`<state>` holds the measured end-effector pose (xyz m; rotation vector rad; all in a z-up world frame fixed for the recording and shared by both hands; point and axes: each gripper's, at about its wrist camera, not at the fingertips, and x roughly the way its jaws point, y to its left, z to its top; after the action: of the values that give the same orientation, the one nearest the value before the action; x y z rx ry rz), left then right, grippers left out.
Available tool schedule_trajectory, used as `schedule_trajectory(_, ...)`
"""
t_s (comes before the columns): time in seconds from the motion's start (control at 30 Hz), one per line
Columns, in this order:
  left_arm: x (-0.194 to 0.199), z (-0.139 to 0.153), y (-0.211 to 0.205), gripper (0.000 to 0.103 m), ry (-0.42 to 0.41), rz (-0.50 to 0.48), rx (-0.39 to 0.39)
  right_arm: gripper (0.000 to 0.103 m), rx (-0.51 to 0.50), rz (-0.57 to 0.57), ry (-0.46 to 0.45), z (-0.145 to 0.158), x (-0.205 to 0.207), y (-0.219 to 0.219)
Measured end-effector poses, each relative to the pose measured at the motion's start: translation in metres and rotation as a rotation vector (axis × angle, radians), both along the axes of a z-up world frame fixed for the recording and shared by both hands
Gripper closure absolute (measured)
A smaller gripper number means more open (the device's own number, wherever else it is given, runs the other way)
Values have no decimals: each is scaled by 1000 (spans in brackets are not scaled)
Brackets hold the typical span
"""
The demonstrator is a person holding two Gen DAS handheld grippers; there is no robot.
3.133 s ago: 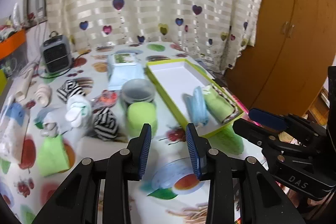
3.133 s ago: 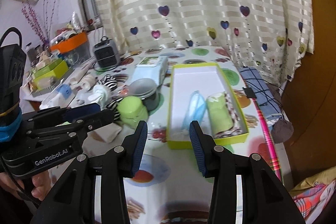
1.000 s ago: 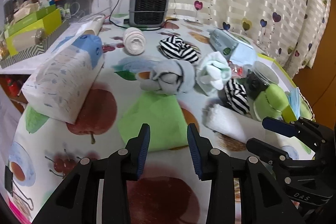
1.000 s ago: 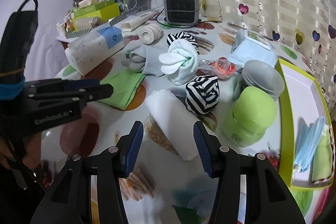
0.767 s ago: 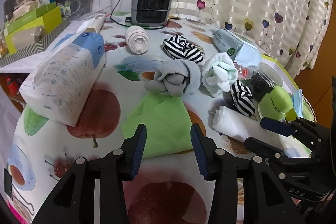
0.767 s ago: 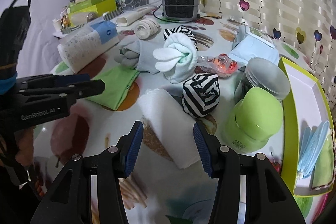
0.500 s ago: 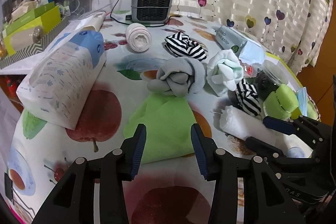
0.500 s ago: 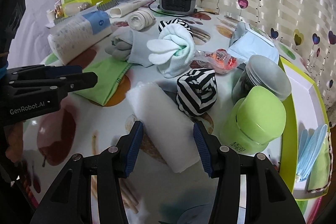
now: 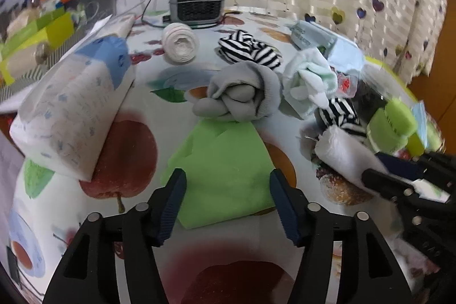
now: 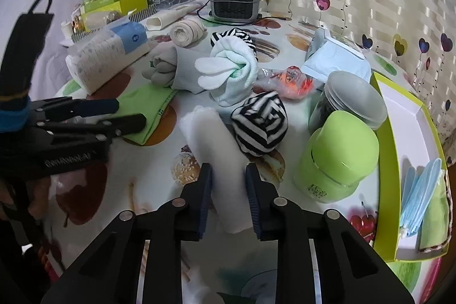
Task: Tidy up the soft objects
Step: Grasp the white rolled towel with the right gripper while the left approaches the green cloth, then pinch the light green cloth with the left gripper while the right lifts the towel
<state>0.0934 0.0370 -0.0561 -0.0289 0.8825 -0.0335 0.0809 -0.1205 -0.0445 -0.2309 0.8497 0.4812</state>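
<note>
Your right gripper [image 10: 228, 190] has just closed its fingers across the white towel roll's [image 10: 212, 138] near end, its length running far-left.

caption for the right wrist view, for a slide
Right gripper closing on a rolled white towel beside a striped sock ball.

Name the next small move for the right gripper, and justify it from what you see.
Probably lift: the right gripper has just been closing and its pads now press the rolled white towel, which lies on the table beside the striped sock ball.
</note>
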Motion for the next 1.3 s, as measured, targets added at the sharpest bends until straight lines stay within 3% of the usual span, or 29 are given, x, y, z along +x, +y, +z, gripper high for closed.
schedule_trajectory(0.1,1,0,-3,44,2,1,22,80,8,-3,2,1,-3,-2)
schedule_trajectory(0.17,-1,0,-2,55,-2,8,30,81,16,-4,0,3,-5,-4)
schedule_trajectory(0.23,-3,1,-2,79,-6,7,41,82,23,-2,-3,5,-8,-5)
schedule_trajectory(0.33,-7,2,-1,97,-3,1,45,82,31,1,-11,8,-13,-5)
schedule_trajectory(0.63,-30,15,8,100,-43,0,-36,83,58,5,-27,16,-22,-9)
schedule_trajectory(1.3,-57,72,-4,100,-169,-40,-86,83,145,-26,-109,53,-37,-26)
